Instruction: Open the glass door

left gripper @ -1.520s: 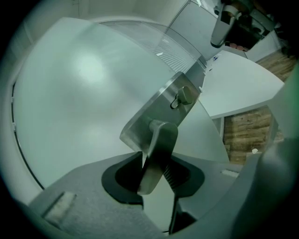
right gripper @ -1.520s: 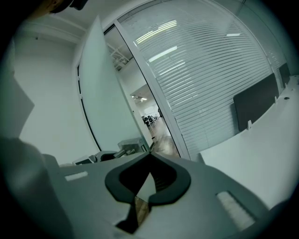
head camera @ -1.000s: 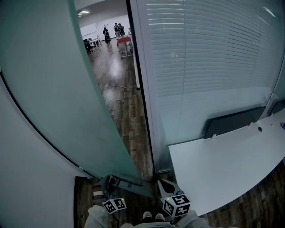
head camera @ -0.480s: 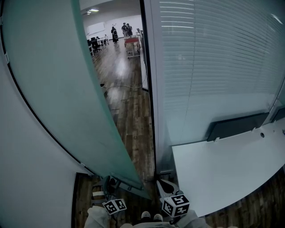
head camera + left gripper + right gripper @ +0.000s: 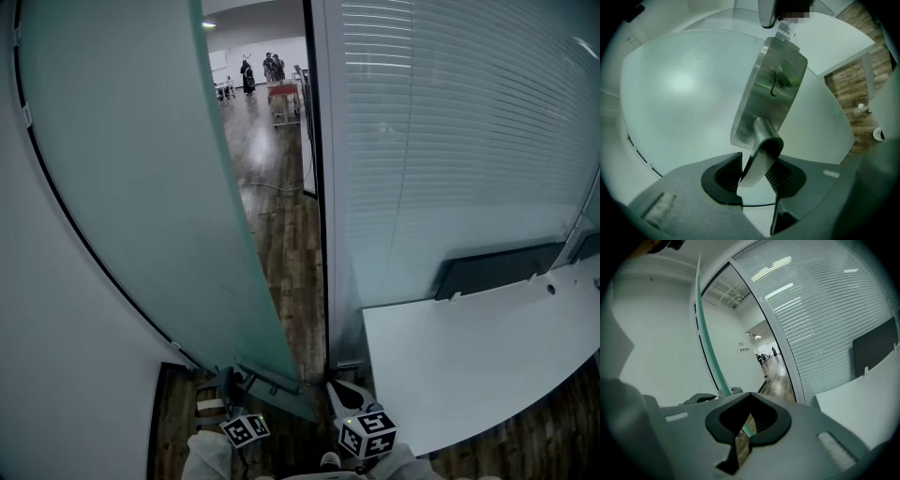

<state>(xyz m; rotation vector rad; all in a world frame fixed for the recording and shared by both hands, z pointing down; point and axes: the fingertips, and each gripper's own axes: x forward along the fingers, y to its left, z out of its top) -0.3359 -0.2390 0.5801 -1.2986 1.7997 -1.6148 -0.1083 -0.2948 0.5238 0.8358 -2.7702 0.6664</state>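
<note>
The frosted glass door point(image 5: 141, 187) stands partly open, with its free edge near the dark door frame point(image 5: 323, 206). Its metal lever handle point(image 5: 761, 150) juts from a steel lock plate point(image 5: 771, 89). My left gripper point(image 5: 757, 171) is shut on that handle, a ribbed pad against each side of the lever. In the head view it sits low at the door's bottom corner point(image 5: 229, 382). My right gripper point(image 5: 339, 390) hangs just right of the door's edge. Its fingertips point(image 5: 749, 393) meet with nothing between them, and the door's green edge point(image 5: 710, 343) shows beyond.
A glass wall with blinds point(image 5: 450, 141) runs to the right of the frame. In front of it stands a white desk point(image 5: 469, 356) with a dark panel point(image 5: 497, 267). A white wall point(image 5: 66, 356) closes the left. Wooden floor point(image 5: 281, 234) leads through the gap to distant people point(image 5: 272, 66).
The door's free edge and the frame have shifted rightward in the head view. The left gripper has stayed on the handle, and both grippers have moved a little with the door.
</note>
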